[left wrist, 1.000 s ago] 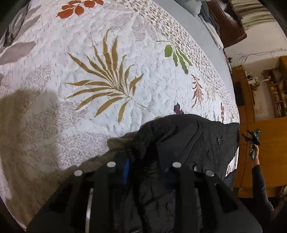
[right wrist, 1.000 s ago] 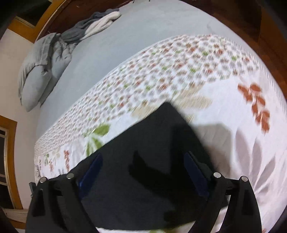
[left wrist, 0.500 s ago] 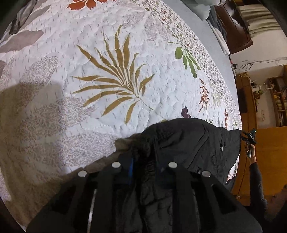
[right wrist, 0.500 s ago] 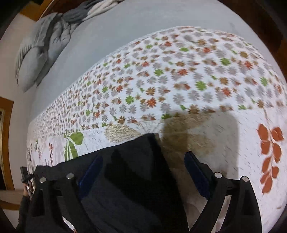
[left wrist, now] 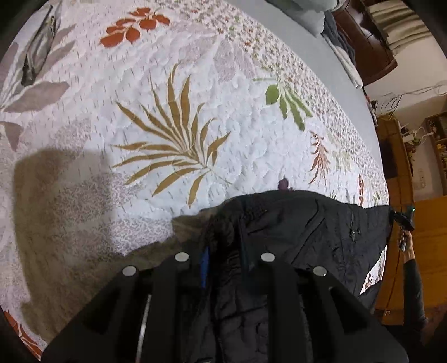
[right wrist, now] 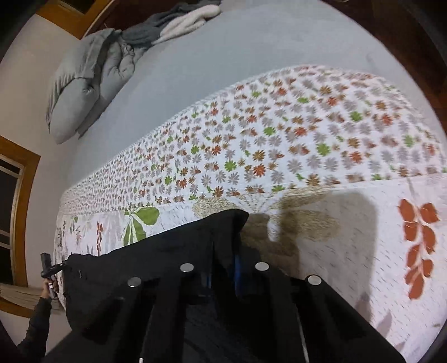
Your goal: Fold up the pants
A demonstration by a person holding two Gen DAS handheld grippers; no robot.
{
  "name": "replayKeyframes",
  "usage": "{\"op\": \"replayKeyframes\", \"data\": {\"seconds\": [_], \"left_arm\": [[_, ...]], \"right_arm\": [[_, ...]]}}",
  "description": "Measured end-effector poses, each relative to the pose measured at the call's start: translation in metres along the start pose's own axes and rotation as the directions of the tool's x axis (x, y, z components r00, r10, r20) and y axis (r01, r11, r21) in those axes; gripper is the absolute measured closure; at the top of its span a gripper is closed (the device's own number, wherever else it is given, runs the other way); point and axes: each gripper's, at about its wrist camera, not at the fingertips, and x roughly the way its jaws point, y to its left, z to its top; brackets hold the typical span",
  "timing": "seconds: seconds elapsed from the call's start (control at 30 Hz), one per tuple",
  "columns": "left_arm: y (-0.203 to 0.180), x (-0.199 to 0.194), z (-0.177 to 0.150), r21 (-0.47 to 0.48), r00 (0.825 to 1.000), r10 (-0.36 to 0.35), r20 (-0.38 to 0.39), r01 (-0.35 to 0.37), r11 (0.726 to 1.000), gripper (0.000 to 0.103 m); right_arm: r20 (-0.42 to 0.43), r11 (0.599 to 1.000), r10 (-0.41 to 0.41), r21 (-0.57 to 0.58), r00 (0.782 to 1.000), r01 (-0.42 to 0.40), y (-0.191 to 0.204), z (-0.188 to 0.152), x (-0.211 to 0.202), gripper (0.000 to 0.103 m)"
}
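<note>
While both grippers pinch the black pants and hold them stretched above the quilt, slip is the main risk. Left gripper: fingers closed on a bunched edge of the pants, fabric wadded between them. Right gripper: fingers closed on the opposite corner, only a thin bit of cloth visible in the grip. That thin hold could pull free if the two hands draw apart too hard. The bunched left end may also lay down creased, giving an uneven fold. Pants hang between the hands near the foot edge of the bed; a low part could drag over that edge or catch on the quilt. Room: quilt ahead is bare and wide, plenty of space to lay the pants flat. Pillow and a heap of blankets sit well apart at the head end. Wooden furniture stands just beside the bed on the right.
</note>
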Motion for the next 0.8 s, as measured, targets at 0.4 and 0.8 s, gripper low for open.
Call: {"op": "replayKeyframes", "data": {"seconds": [0.4, 0.8], "left_arm": [[-0.031, -0.053, -0.008, 0.054, 0.994, -0.054, 0.094, 0.049, 0.997, 0.089], [-0.050, -0.074, -0.021, 0.095, 0.994, -0.059, 0.088, 0.050, 0.994, 0.089]], "right_arm": [[0.141, 0.997, -0.074, 0.021, 0.987, 0.072, 0.023, -0.020, -0.085, 0.096], [0.030, 0.994, -0.052, 0.096, 0.998, 0.049, 0.022, -0.067, -0.114, 0.038]]}}
